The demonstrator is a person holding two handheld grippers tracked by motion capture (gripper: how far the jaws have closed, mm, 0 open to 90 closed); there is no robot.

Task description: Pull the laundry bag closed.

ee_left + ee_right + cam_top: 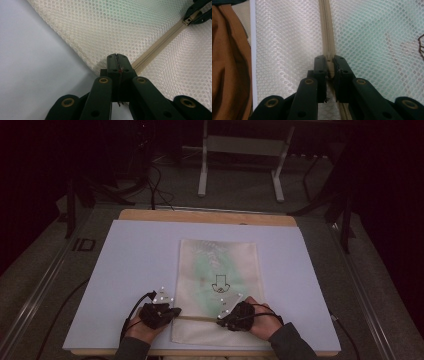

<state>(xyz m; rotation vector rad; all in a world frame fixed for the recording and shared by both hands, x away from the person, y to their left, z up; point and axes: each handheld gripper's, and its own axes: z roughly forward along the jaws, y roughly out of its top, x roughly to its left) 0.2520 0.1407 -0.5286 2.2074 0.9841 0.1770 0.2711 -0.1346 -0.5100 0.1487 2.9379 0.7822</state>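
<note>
A cream mesh bag (218, 287) lies flat at the middle of a pale board (130, 265), its zipper (197, 318) running crosswise along the near end, between the two hands. The right gripper (226, 318) clamps the zipper pull (329, 67) at the right part of that line, jaws nearly together around it. The left gripper (172, 312), jaws pressed together, pinches the bag's left edge where the zipper ends. The zipper's long axis points straight from one gripper to the other.

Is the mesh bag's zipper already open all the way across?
No. In the left gripper view the zipper runs closed between the left tool and the slider.
</note>
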